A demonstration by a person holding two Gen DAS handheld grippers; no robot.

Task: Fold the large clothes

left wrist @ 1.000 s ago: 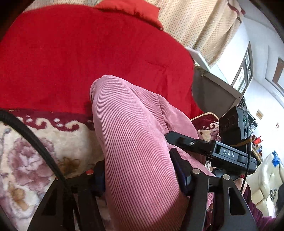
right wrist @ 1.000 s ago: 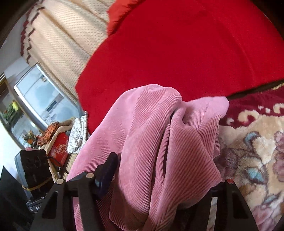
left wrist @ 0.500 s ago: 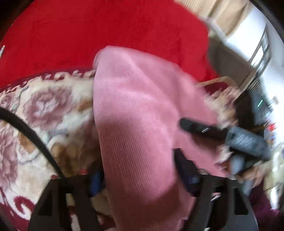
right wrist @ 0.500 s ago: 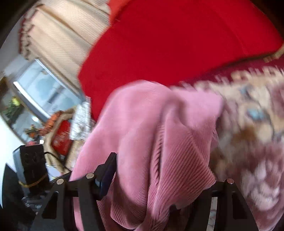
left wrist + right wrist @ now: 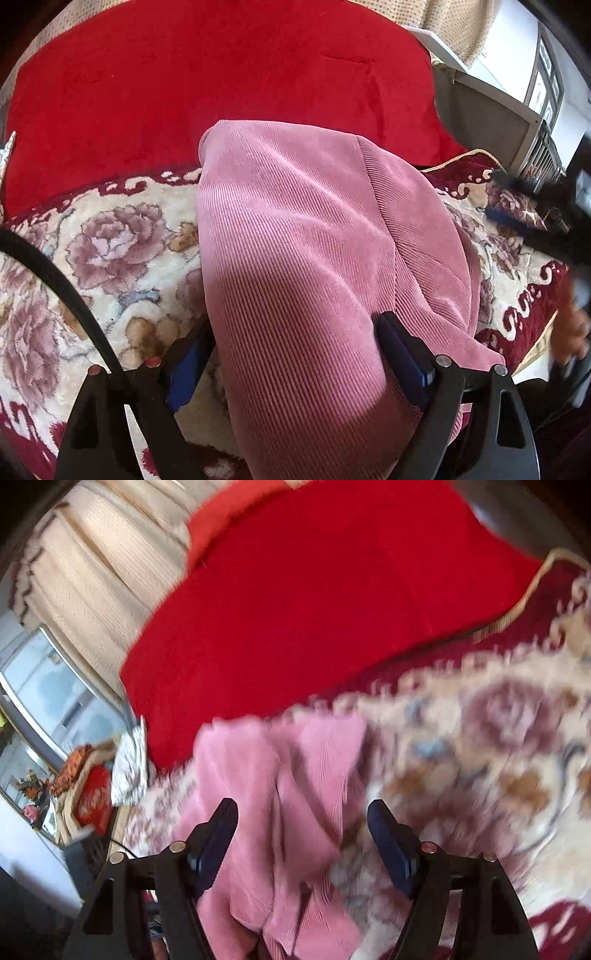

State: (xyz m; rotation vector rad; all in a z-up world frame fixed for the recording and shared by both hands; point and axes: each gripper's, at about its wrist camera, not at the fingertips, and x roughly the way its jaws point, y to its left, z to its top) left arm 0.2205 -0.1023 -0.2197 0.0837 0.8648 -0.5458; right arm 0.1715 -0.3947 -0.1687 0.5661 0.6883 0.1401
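Observation:
A pink corduroy garment (image 5: 295,266) lies on the floral blanket (image 5: 110,251). In the left wrist view it fills the space between my left gripper's (image 5: 295,354) fingers, which stand wide apart around a thick fold; the fabric drapes over them. In the right wrist view the same garment (image 5: 280,805) lies bunched between my right gripper's (image 5: 303,830) fingers, which are open with a clear gap on the right side. The right wrist view is blurred by motion. The right gripper (image 5: 554,221) shows blurred at the right edge of the left wrist view.
A red quilt (image 5: 221,81) lies beyond the floral blanket, also in the right wrist view (image 5: 332,609). Beige curtains (image 5: 92,579) hang behind. A grey cabinet (image 5: 491,110) stands right of the bed. Cluttered items (image 5: 85,790) sit at the far left.
Both grippers have come down toward the blanket with the garment. The right gripper's jaws have opened and the cloth has dropped lower between them. The right gripper has moved away from the left.

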